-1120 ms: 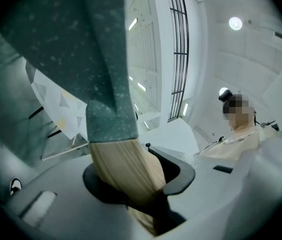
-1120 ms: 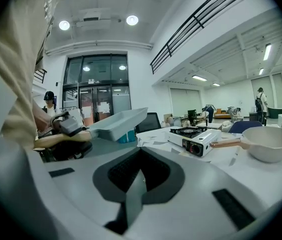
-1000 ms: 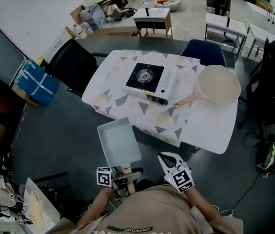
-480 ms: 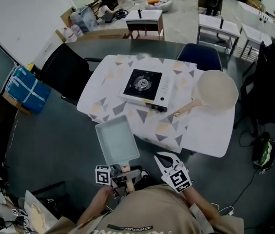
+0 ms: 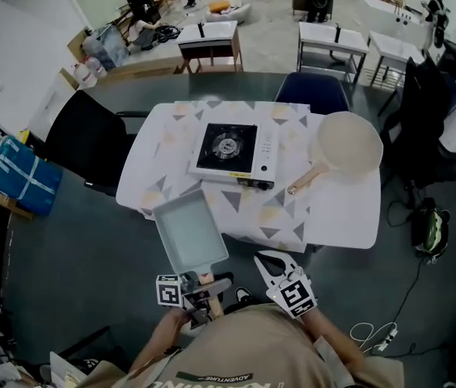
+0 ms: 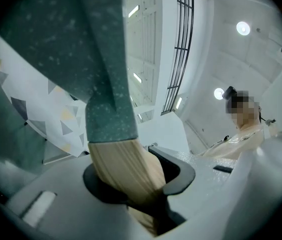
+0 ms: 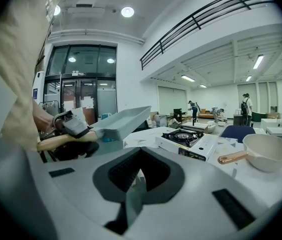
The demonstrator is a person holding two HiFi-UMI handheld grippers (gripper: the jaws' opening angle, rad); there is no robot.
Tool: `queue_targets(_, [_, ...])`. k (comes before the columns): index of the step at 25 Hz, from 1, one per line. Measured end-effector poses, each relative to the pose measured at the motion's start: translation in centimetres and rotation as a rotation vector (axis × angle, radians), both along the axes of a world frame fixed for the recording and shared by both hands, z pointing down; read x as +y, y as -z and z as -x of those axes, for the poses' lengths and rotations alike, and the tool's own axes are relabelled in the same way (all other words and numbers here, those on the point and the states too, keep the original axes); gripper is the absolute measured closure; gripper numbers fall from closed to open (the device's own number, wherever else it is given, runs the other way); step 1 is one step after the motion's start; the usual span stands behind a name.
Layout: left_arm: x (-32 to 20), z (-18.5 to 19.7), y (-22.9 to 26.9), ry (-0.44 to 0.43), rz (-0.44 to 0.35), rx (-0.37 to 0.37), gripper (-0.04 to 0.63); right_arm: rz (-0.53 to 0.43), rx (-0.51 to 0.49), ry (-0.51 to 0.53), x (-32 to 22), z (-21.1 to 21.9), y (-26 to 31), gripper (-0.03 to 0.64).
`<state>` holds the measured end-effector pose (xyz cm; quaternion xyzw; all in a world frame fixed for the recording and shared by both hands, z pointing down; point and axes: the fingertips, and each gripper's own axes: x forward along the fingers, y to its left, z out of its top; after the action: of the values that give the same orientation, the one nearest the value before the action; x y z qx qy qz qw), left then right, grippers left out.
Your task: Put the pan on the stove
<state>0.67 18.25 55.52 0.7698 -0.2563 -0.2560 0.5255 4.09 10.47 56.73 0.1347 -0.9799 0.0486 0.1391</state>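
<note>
A rectangular grey-green pan (image 5: pixel 189 234) with a wooden handle (image 6: pixel 127 175) hangs in the air by the table's near left corner. My left gripper (image 5: pixel 201 288) is shut on that handle; the pan's speckled underside (image 6: pixel 101 59) fills the left gripper view. The same pan (image 7: pixel 123 121) shows at the left of the right gripper view. A portable gas stove (image 5: pixel 228 150) sits in the middle of the patterned table (image 5: pixel 337 225); the stove (image 7: pixel 186 138) also shows ahead of the right gripper. My right gripper (image 5: pixel 272 267) is shut and holds nothing, close to my body.
A round cream saucepan (image 5: pixel 347 145) with a copper handle lies right of the stove. A black chair (image 5: pixel 90 144) stands left of the table, a blue chair (image 5: pixel 313 91) behind it. A bag (image 5: pixel 426 233) and cables lie on the floor at right.
I have come closer to the table. The held pan's far end now reaches over the table's near left edge. Both grippers keep their states.
</note>
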Motion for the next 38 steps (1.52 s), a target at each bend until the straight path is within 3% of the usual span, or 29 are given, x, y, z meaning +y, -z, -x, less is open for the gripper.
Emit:
queue_targets(7, [0.8,3.3,-0.6,-0.026,0.013,0.061,0.479,0.013,0.011,-0.082,0.5,1.9,0.1,0.618])
queue_targets(20, [-0.8,4.6,-1.8,-0.083,0.015,0.048,0.479,0.066,0.024,-0.085,-2.1,4.1,-2.8,0.618])
queue_targets(38, [-13.0,10.1,-0.8,0.072,0.006,0.005,0.479,0.041,-0.032,0.049,-16.1,9.4,-1.8,0.618])
